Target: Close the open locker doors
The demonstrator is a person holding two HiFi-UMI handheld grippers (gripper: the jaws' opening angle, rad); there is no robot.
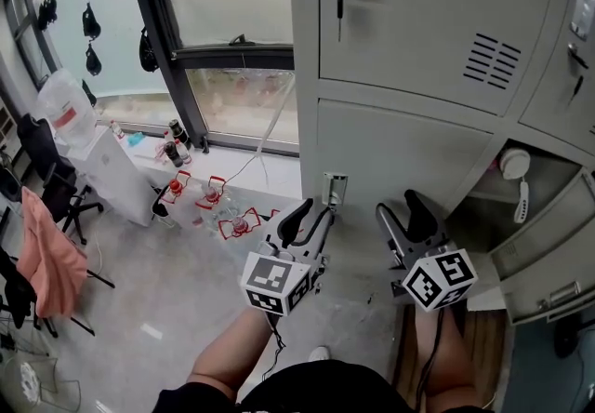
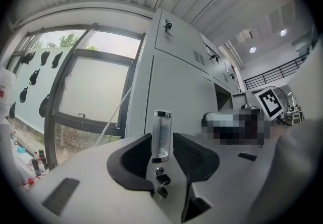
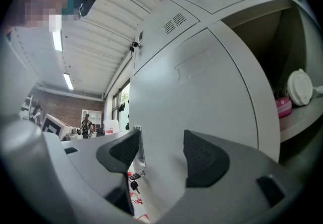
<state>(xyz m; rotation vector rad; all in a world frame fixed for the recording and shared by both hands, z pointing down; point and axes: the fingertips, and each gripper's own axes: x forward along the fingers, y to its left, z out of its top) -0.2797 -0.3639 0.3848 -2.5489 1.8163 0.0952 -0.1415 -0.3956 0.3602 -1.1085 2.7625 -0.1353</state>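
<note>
The open locker door [image 1: 547, 264] swings out at the lower right of the head view, and its own handle [image 1: 563, 294] sits near the free edge. Behind it the open compartment [image 1: 548, 186] holds a white round thing [image 1: 512, 164] on a shelf. This door lies to the right of the right tongs [image 1: 400, 213], near them but apart; neither pair touches it.

The right tongs are spread wide and pinch nothing. They point at the flat face of the lower door [image 1: 400, 146] of the next column to the left, which looks flush with its frame. In the right gripper view that panel fills the gap between the jaws, and the open compartment shows past the right jaw.

The left tongs [image 1: 311, 218], just beside the right ones, are partly spread and aim at the chrome handle [image 2: 161, 134] on that flush door's left edge. The chrome handle stands framed in their gap, just beyond the tips, with no pad pressing on it. Keys [image 2: 161, 180] hang below it.
</note>
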